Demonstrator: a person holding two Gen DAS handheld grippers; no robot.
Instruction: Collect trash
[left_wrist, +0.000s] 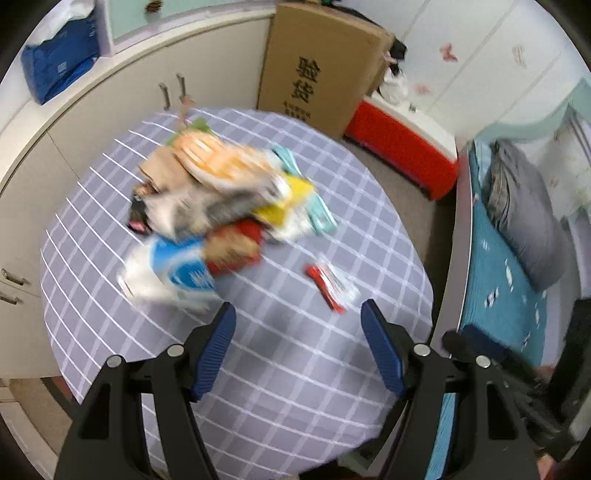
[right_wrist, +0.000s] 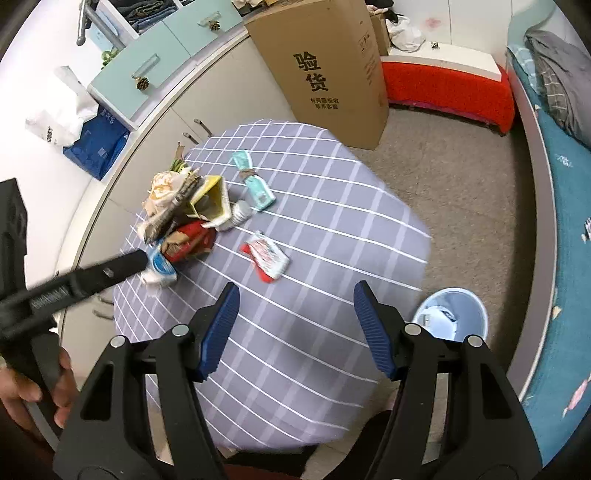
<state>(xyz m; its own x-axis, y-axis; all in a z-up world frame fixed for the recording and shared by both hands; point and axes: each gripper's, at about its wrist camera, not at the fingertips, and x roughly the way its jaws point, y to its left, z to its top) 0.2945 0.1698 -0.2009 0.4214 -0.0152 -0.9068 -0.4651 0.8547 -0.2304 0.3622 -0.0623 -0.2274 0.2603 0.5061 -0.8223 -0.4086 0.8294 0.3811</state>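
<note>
Wrapper, red-and-white (right_wrist: 268, 258), flat on checked tablecloth (right_wrist: 314, 350), ahead and slightly left of right gripper (right_wrist: 295, 326), long axis diagonal; jaws wide, empty; left gripper (left_wrist: 298, 345) likewise spread, empty, wrapper (left_wrist: 330, 286) just ahead-right; right judged nearer.

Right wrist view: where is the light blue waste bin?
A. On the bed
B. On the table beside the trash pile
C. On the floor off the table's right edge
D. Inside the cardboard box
C. The waste bin stands on the carpet between the table and the bed, some white trash already inside.
</note>
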